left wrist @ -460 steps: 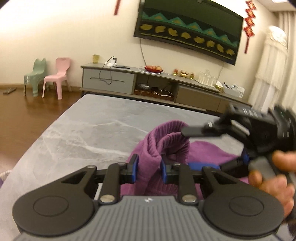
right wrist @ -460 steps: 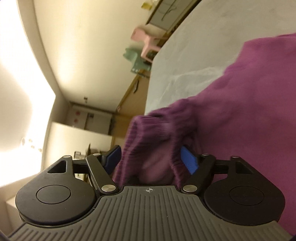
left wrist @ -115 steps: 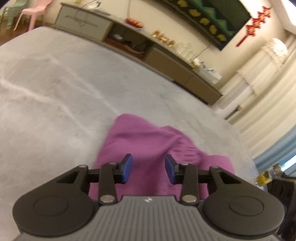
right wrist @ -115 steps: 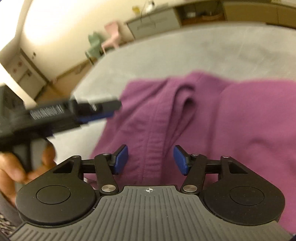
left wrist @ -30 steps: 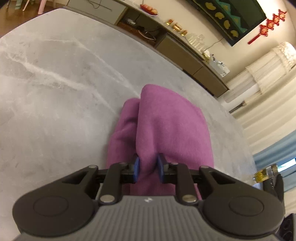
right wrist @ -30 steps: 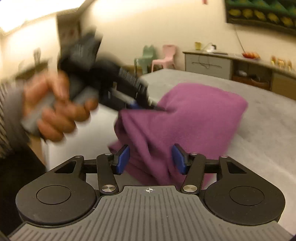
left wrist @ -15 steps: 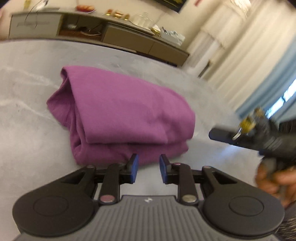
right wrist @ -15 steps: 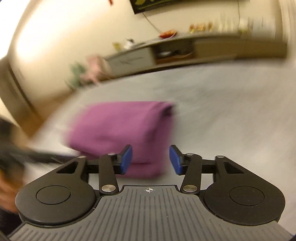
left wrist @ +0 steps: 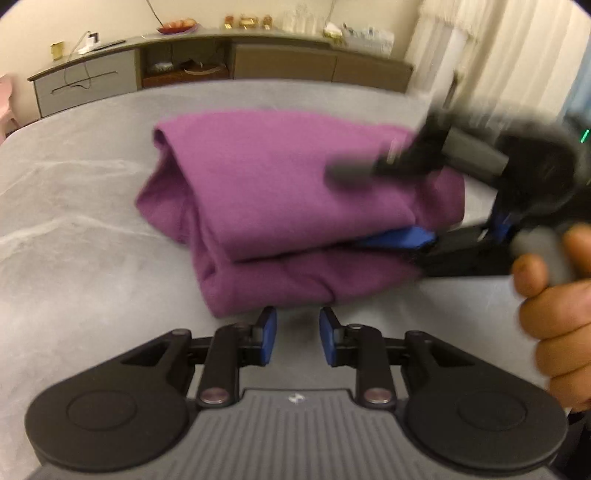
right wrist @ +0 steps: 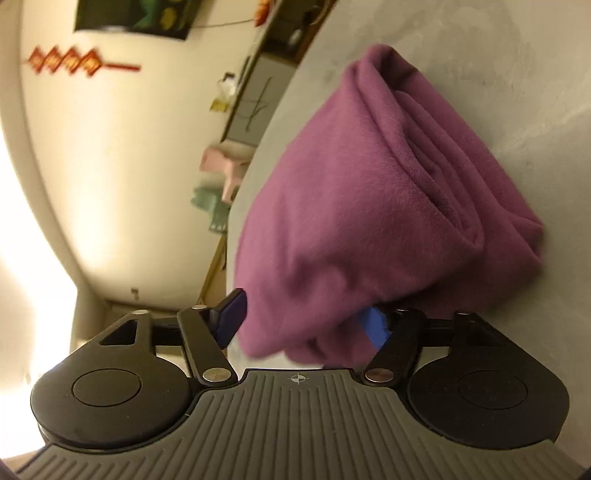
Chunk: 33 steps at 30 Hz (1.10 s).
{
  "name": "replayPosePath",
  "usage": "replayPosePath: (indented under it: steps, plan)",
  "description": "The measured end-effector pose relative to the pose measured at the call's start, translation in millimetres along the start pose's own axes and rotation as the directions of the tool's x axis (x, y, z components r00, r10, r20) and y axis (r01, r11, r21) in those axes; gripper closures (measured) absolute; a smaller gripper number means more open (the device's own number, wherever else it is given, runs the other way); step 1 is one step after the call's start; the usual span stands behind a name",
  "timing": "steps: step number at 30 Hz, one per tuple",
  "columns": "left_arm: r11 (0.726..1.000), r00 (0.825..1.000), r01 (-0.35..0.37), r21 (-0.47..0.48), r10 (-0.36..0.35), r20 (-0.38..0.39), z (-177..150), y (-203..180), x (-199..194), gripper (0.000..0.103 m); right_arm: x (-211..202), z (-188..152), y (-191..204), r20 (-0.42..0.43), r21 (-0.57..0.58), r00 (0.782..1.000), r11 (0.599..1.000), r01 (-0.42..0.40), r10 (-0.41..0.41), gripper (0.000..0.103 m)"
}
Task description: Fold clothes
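Through the left wrist camera, my left tool [left wrist: 294, 340] points down at the grey marbled surface [left wrist: 74, 258] with its blue pads a narrow gap apart and nothing between them. Just ahead of its tips lies the purple garment [left wrist: 280, 206], folded into a thick bundle of stacked layers, the rounded fold edges facing me and off to the left. From the right side my right tool [left wrist: 384, 206] reaches in, blurred: one finger lies over the top of the bundle and a blue pad is tucked into the gap between the upper and lower layers. The hand [left wrist: 554, 295] gripping its handle shows at the right edge. Beyond the surface runs a long low cabinet [left wrist: 236, 66]; a plate of fruit [left wrist: 177, 26] sits on top, though I cannot make out what the open shelves hold.

Through the right wrist camera, rolled on its side, the right tool [right wrist: 306, 325] has its jaws closing with a corner of the purple garment [right wrist: 369, 206] between them. One blue pad stands clear of the cloth and the other is partly buried under it. The fabric looks soft and fleecy, with several layers showing at the open end.
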<state>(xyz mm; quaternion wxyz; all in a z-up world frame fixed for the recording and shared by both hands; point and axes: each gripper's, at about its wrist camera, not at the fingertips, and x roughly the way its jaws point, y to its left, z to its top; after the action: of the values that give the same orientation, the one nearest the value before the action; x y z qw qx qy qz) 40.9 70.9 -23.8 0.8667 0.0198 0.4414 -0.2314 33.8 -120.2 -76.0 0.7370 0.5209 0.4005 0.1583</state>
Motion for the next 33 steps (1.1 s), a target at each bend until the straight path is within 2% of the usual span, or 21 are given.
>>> replayPosePath:
  steps: [1,3,5,8,10,12,15,18,21,22,23,24,27,29,30,31,33]
  plan:
    - [1.000,1.000,0.019,-0.021,-0.019,0.021,1,6,-7,0.077,5,-2,-2,0.006,0.003,1.000,1.000,0.004,-0.004,0.068]
    - [0.998,0.999,0.029,-0.062,-0.027,0.029,3,19,-10,0.077,8,-6,-2,0.018,-0.019,1.000,1.000,0.008,-0.008,0.075]
    - [0.997,1.000,0.027,-0.073,-0.026,0.014,6,25,-5,0.079,5,-8,-2,0.031,-0.042,1.000,0.999,0.008,-0.007,0.086]
    - [0.998,1.000,0.027,-0.051,-0.027,-0.008,9,23,2,0.079,2,-13,6,0.034,-0.024,0.998,0.999,-0.043,0.044,0.093]
    - [0.999,0.999,0.026,-0.028,-0.027,-0.017,9,18,4,0.079,4,-22,19,-0.004,-0.026,0.995,0.995,-0.100,0.100,0.100]
    - [0.999,0.999,0.036,-0.022,-0.037,-0.023,8,17,2,0.079,12,-32,23,-0.054,-0.054,0.995,0.995,-0.084,0.081,0.103]
    - [0.995,0.997,0.071,-0.063,-0.072,-0.010,6,30,-9,0.079,26,-39,6,-0.057,-0.092,0.997,0.994,0.051,-0.056,0.103]
    - [0.982,0.991,0.130,-0.138,-0.123,0.057,2,48,-32,0.077,23,-42,-8,-0.053,-0.076,0.998,0.996,0.041,-0.046,0.102]
    - [0.957,0.979,0.168,-0.236,-0.135,0.151,5,69,-52,0.066,3,-44,-6,-0.040,-0.090,0.999,0.996,0.013,-0.016,0.072]
    - [0.946,0.976,0.174,-0.274,-0.129,0.175,7,76,-54,0.061,-6,-44,-7,-0.019,-0.090,1.000,0.996,0.010,-0.012,0.052]
    - [0.932,0.973,0.187,-0.310,-0.132,0.190,9,82,-53,0.059,-15,-43,-9,0.012,-0.082,1.000,0.997,0.012,-0.011,0.045]
    - [0.922,0.970,0.199,-0.333,-0.137,0.202,11,85,-51,0.056,-23,-41,-12,0.043,-0.070,0.999,0.997,0.015,-0.012,0.045]
    - [0.916,0.964,0.229,-0.329,-0.167,0.206,18,79,-43,0.045,-37,-29,-21,0.112,-0.024,0.994,1.000,0.011,-0.008,0.045]
    - [0.929,0.969,0.209,-0.305,-0.156,0.190,21,71,-36,0.047,-37,-21,-21,0.108,-0.010,0.994,1.000,-0.010,0.011,0.048]
    - [0.936,0.973,0.195,-0.292,-0.146,0.181,21,66,-32,0.052,-36,-17,-21,0.102,-0.006,0.994,1.000,-0.022,0.023,0.048]
    - [0.944,0.975,0.184,-0.275,-0.139,0.175,22,61,-30,0.067,-30,-15,-20,0.094,-0.008,0.995,1.000,-0.025,0.026,0.051]
    - [0.958,0.969,0.189,-0.214,-0.147,0.198,19,50,-35,0.081,-28,-14,-27,0.081,-0.019,0.996,1.000,-0.021,0.022,0.070]
